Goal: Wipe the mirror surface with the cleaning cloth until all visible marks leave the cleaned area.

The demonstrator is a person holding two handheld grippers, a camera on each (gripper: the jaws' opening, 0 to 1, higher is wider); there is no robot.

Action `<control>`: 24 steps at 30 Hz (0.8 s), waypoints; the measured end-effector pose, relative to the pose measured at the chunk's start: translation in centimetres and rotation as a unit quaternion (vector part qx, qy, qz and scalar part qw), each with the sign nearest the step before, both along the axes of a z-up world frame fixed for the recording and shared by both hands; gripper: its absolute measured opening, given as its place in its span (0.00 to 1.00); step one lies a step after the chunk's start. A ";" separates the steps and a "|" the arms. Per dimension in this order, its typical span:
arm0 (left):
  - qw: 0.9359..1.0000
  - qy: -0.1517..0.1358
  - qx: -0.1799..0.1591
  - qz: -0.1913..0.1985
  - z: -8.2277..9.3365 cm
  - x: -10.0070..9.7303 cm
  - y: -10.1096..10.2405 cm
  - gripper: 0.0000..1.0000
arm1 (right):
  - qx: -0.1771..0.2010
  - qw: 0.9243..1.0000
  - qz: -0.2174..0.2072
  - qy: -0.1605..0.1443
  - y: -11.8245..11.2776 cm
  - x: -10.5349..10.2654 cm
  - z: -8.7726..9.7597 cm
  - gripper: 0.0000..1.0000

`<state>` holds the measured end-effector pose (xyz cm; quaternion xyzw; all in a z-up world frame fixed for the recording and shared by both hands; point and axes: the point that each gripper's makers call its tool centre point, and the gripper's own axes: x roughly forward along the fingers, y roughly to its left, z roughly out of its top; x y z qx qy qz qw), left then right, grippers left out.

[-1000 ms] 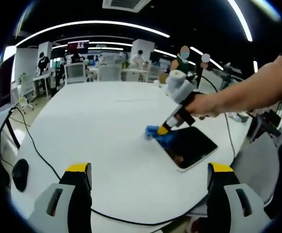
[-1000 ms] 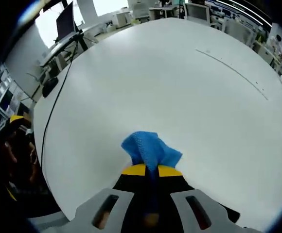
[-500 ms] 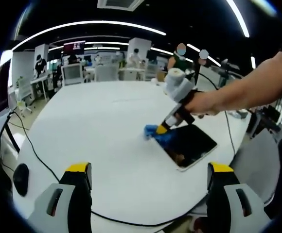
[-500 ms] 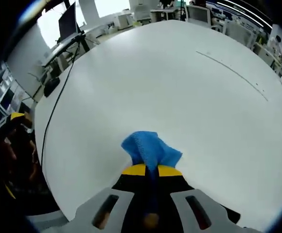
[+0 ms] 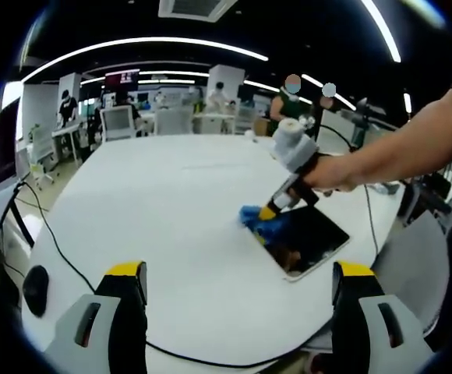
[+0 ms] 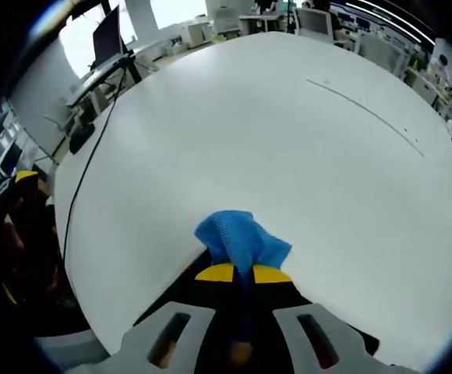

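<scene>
Right gripper [image 6: 234,273] jaws clenched on blue cloth [image 6: 241,238] against the mirror [image 5: 304,238]; left gripper [image 5: 240,271] jaws released.

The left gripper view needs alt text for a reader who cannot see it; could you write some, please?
The right gripper, in a person's hand, presses a blue cloth onto the dark mirror lying on a white table. The left gripper stands open in the foreground.

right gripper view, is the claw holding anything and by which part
Yes. The right claw is shut on the blue cleaning cloth, pinching its near end, with the rest bunched out past the tips. The left claw is open, holding nothing.
</scene>
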<state>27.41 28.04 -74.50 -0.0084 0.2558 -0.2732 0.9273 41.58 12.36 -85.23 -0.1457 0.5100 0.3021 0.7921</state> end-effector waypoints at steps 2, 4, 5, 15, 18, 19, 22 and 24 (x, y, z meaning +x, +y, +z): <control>1.000 -0.001 0.001 -0.002 0.0 0.0 -0.1 0.99 | -0.002 1.000 -0.002 0.000 -0.4 0.0 0.0 0.00; 1.000 -0.001 0.000 -0.002 0.1 -0.1 -0.2 0.99 | -0.003 1.000 -0.004 0.000 -0.7 0.0 0.0 0.00; 1.000 -0.001 0.000 -0.002 0.0 -0.1 -0.2 0.99 | -0.004 1.000 -0.004 -0.001 -0.8 0.0 0.0 0.00; 1.000 -0.002 -0.001 0.001 0.2 -0.5 0.1 0.99 | -0.011 1.000 -0.005 -0.003 -1.5 0.1 -0.1 0.00; 1.000 -0.001 -0.001 0.004 0.1 -0.6 0.3 0.99 | -0.014 1.000 -0.006 -0.004 -1.9 0.1 -0.1 0.00; 1.000 -0.001 -0.001 0.004 0.1 -0.6 0.3 0.99 | -0.015 1.000 -0.006 -0.005 -1.9 0.0 -0.1 0.00; 1.000 -0.001 -0.002 0.004 0.1 -0.6 0.2 0.99 | -0.017 1.000 -0.004 -0.008 -1.9 0.0 -0.1 0.00; 1.000 -0.002 -0.002 0.003 0.2 -0.7 0.0 0.99 | -0.021 1.000 -0.002 -0.011 -1.9 0.0 -0.1 0.00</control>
